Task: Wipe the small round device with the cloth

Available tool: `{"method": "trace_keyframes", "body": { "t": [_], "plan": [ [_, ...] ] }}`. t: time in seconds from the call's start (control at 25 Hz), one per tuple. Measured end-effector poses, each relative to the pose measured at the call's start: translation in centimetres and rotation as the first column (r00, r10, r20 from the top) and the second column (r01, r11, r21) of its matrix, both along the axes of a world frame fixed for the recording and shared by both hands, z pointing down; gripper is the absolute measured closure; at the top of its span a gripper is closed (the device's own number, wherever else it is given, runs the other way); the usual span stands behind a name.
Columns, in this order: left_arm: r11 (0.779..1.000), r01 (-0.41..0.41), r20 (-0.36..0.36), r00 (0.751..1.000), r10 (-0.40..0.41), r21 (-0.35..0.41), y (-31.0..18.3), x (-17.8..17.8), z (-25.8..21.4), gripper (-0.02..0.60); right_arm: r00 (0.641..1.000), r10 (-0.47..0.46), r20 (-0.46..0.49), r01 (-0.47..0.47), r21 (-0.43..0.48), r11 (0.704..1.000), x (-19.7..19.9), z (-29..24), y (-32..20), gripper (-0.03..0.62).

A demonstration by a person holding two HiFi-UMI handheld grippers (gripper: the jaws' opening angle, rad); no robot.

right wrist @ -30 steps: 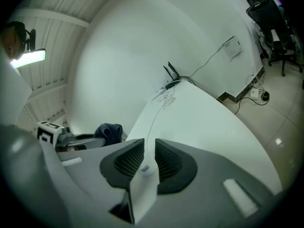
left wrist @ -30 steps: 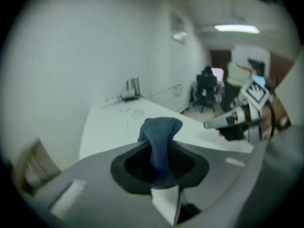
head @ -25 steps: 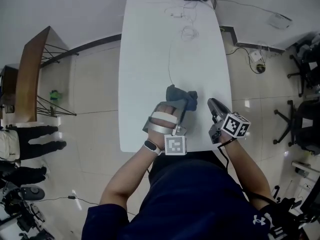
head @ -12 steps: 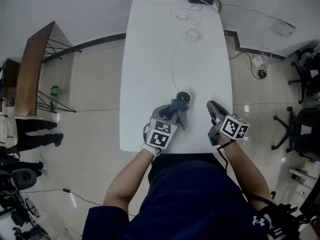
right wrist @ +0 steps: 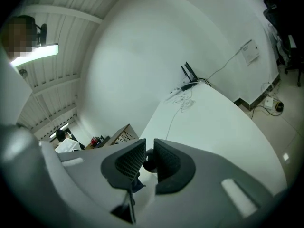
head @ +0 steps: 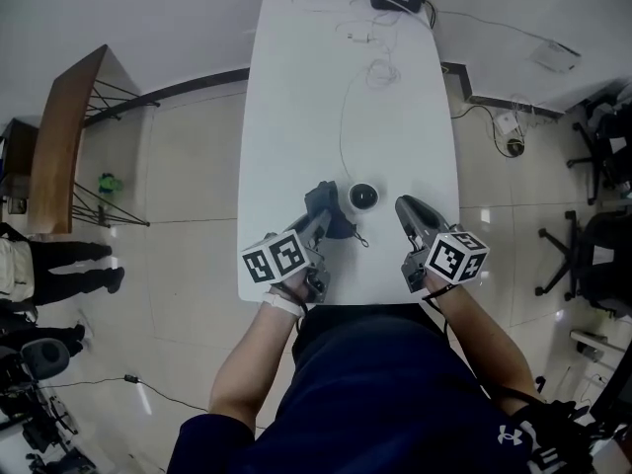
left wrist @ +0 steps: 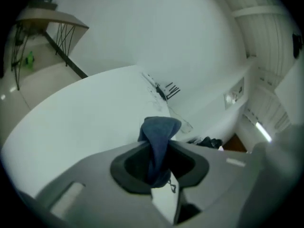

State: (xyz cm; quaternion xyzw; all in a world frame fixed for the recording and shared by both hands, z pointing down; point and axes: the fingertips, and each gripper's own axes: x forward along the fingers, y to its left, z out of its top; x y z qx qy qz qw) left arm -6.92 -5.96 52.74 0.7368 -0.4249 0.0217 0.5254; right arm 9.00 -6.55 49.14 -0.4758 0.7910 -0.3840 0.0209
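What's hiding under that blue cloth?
Only the white table shows around the blue cloth, which is pinched in the left tool. The small round device sits beside it, uncovered. The patch of table straight beneath the folds is hidden.

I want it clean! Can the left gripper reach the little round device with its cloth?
Probably yes: the left gripper holds the blue cloth right beside the small round device, with nothing between them.

Light: I log bright, even, white | source: strip lamp (right wrist: 37,54) high left of the table (right wrist: 213,122) | shadows: faint on table | glare: floor tiles (head: 484,210) right of table | optics: fisheye bend, dark corners; cloth (left wrist: 159,127) fairly sharp, near foreground blurred.
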Motion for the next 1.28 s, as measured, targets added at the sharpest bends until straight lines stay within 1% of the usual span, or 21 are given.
{"method": "trace_keyframes", "body": {
  "t": [0.08, 0.2, 0.32, 0.48, 0.68, 0.8, 0.96, 1.12, 1.28],
  "plan": [
    [1.0, -0.013, -0.037, 0.999, 0.014, 0.02, 0.9, 0.0, -1.3, 0.499, 0.998, -0.04, -0.054, 0.043, 0.05, 0.998, -0.9, -1.4, 0.3, 0.563],
    [0.996, -0.061, -0.026, 0.998, 0.063, 0.071, 2.3, 0.2, -2.9, 0.499, 0.984, -0.114, -0.14, 0.131, 0.121, 0.984, -2.2, -3.2, 1.3, 0.574],
    [0.988, -0.117, -0.024, 0.992, 0.12, 0.101, 3.4, 0.9, -4.1, 0.499, 0.971, -0.144, -0.188, 0.175, 0.16, 0.972, -2.7, -4.3, 2.2, 0.574],
    [0.974, -0.189, 0.003, 0.982, 0.19, 0.123, 4.7, 1.6, -4.6, 0.499, 0.967, -0.136, -0.217, 0.179, 0.191, 0.965, -2.5, -5.3, 2.6, 0.574],
    [0.967, -0.221, 0.008, 0.975, 0.222, 0.127, 5.1, 2.0, -4.4, 0.499, 0.972, -0.11, -0.208, 0.154, 0.211, 0.965, -2.9, -5.7, 2.4, 0.577],
    [0.968, -0.223, -0.003, 0.974, 0.225, 0.117, 5.4, 2.3, -4.1, 0.499, 0.972, -0.103, -0.209, 0.151, 0.224, 0.963, -3.1, -5.8, 2.7, 0.579],
    [0.973, -0.205, -0.03, 0.977, 0.209, 0.101, 5.3, 2.0, -4.1, 0.499, 0.964, -0.123, -0.234, 0.179, 0.231, 0.956, -3.6, -5.7, 3.1, 0.582],
    [0.974, -0.204, -0.037, 0.977, 0.209, 0.1, 5.1, 2.0, -4.2, 0.499, 0.963, -0.115, -0.242, 0.172, 0.23, 0.958, -3.4, -5.6, 3.0, 0.582],
    [0.974, -0.21, -0.06, 0.975, 0.215, 0.083, 5.4, 2.2, -4.1, 0.499, 0.967, -0.107, -0.231, 0.159, 0.218, 0.963, -3.3, -5.4, 3.0, 0.582]
  ]
}}
